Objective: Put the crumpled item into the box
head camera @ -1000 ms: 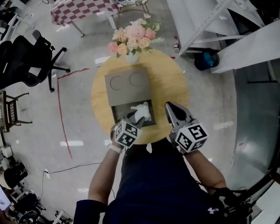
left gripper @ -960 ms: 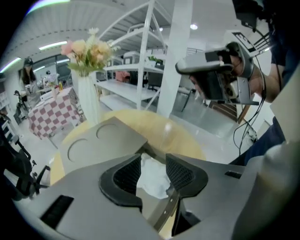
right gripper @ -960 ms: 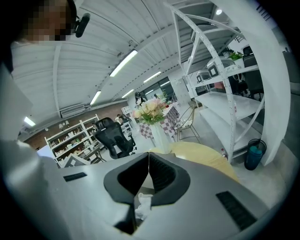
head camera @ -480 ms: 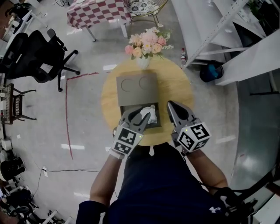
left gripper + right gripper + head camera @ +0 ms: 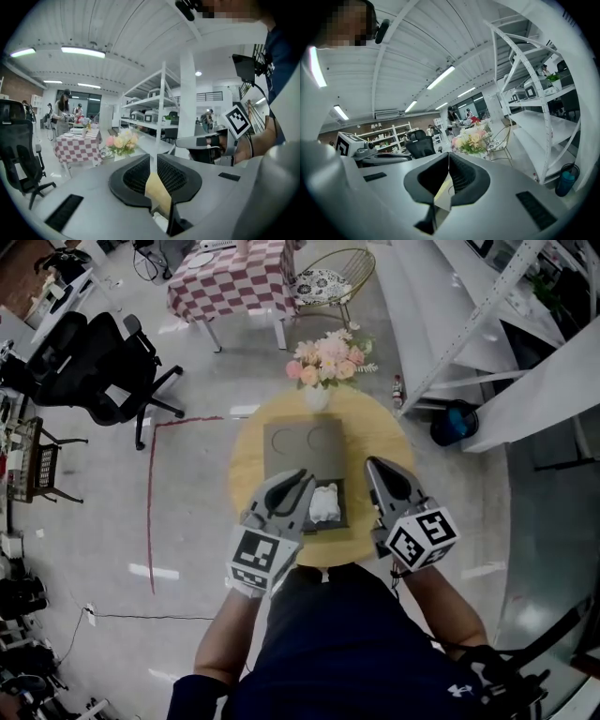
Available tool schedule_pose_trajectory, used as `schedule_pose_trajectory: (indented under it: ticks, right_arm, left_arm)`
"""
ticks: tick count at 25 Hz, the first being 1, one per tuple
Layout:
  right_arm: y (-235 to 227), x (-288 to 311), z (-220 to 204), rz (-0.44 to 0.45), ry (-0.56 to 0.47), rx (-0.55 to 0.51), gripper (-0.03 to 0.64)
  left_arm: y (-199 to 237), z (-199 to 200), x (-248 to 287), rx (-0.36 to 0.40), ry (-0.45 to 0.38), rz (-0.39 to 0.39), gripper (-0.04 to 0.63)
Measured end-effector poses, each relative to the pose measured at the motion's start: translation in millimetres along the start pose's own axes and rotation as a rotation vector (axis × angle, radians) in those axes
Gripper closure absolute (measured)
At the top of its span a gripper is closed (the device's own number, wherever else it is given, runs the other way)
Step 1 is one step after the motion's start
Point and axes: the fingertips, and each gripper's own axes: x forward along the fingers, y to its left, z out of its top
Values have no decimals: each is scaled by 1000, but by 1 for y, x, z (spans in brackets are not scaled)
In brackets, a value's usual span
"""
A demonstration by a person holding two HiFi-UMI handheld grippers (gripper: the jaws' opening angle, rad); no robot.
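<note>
Left tongs [image 5: 298, 478] were down in the box [image 5: 302, 460] a second ago. They're now lifted clear above its near-left edge and have just been closing to a narrow slit, with nothing between them. The crumpled item [image 5: 326, 502] stayed behind and lies in the box's open compartment, so the placement looks done. What's left is probably the lid, which is still flipped open.

Right tongs [image 5: 373, 463] are up a bit too, just right of the box, tips together and empty.

The box sits mid-way on a round wooden worktop [image 5: 375, 427], with a flower vase [image 5: 326, 362] just beyond it. Further beyond are a checkered table [image 5: 234, 277] and a wire chair [image 5: 328, 282]. An office chair [image 5: 89, 362] is far left of the box, and a white rack [image 5: 487, 324] stands to its right.
</note>
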Motion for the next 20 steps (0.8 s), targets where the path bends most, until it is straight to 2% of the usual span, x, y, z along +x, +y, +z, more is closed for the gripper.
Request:
schedule_pose_trajectory:
  ticks: [7, 20]
  right_arm:
    - [13, -2, 28, 38, -64, -19, 603]
    - [29, -1, 52, 69, -130, -89, 603]
  left_arm:
    - [1, 43, -18, -24, -117, 34, 558]
    - [9, 56, -29, 15, -138, 112, 568]
